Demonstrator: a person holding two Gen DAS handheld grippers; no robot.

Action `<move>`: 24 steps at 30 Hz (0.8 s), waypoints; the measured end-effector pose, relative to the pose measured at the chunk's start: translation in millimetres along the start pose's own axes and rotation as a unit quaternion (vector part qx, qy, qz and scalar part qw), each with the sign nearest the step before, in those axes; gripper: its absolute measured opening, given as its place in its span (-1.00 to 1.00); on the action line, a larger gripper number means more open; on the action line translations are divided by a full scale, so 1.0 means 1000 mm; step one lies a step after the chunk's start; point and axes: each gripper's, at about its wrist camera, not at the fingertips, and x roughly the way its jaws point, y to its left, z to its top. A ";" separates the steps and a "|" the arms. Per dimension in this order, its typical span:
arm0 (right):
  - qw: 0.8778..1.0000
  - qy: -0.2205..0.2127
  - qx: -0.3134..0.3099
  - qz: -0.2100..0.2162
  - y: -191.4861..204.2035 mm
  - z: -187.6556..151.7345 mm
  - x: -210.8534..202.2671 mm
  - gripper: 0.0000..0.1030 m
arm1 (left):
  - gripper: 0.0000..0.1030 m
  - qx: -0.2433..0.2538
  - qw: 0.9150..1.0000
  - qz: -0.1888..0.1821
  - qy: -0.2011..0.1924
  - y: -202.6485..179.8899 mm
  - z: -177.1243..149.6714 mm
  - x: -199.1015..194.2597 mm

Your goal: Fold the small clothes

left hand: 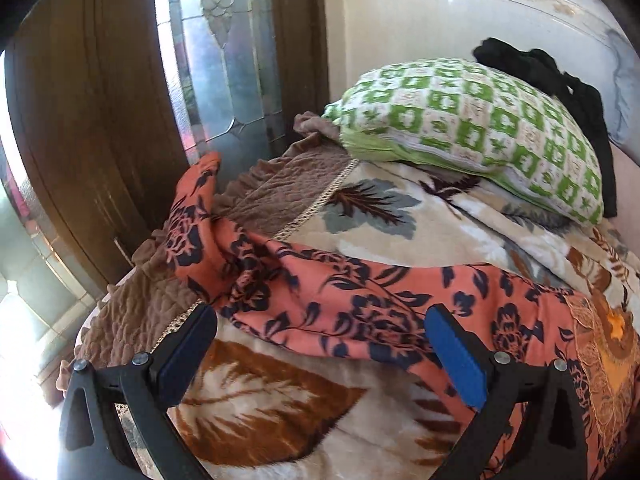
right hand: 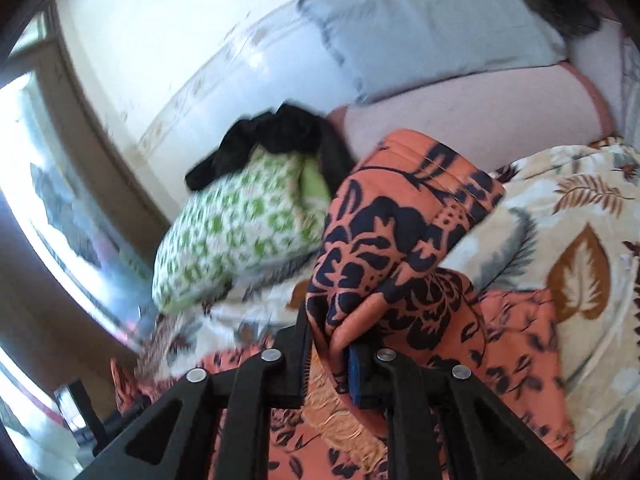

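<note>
An orange garment with dark navy flowers (left hand: 344,300) lies stretched across the leaf-patterned blanket (left hand: 280,408), one sleeve reaching left over the bed's edge. My left gripper (left hand: 320,344) is open, its blue-padded fingers on either side of the garment's lower edge, holding nothing. My right gripper (right hand: 330,356) is shut on a fold of the same orange garment (right hand: 400,240), which stands up in a bunch above the fingers. The right wrist view is blurred by motion.
A green-and-white checked pillow (left hand: 472,128) with a black cloth (left hand: 560,84) behind it lies at the back of the bed. A brown quilted cover (left hand: 280,184) hangs at the left edge. A wooden door with glass (left hand: 120,120) stands left. A grey pillow (right hand: 420,28) leans on the wall.
</note>
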 end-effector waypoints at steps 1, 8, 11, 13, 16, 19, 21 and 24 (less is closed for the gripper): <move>0.999 0.033 -0.017 0.010 0.018 -0.017 0.020 0.07 | 1.00 -0.014 1.000 0.004 0.009 0.012 0.002 0.005; 0.994 0.041 -0.081 0.060 0.065 -0.068 0.040 0.75 | 1.00 -0.101 0.993 0.023 0.055 0.082 0.006 0.022; 0.998 0.037 -0.047 0.028 0.052 -0.065 0.039 0.68 | 1.00 -0.140 0.987 0.017 0.072 0.104 0.006 0.028; 0.999 0.045 -0.027 0.001 0.045 -0.064 0.048 0.30 | 1.00 -0.158 0.984 0.012 0.084 0.112 0.005 0.032; 0.992 0.111 -0.030 -0.056 0.032 -0.077 0.089 -0.05 | 1.00 -0.175 0.979 -0.001 0.105 0.120 0.002 0.039; 0.986 0.144 -0.034 -0.082 0.025 -0.096 0.106 -0.21 | 1.00 -0.191 0.974 -0.021 0.121 0.127 -0.001 0.044; 0.986 0.153 -0.036 -0.060 0.030 -0.096 0.098 -0.23 | 1.00 -0.200 0.971 -0.032 0.126 0.131 -0.002 0.045; 0.989 0.137 -0.042 -0.033 0.031 -0.097 0.075 -0.23 | 0.90 -0.211 0.965 -0.061 0.142 0.131 -0.002 0.051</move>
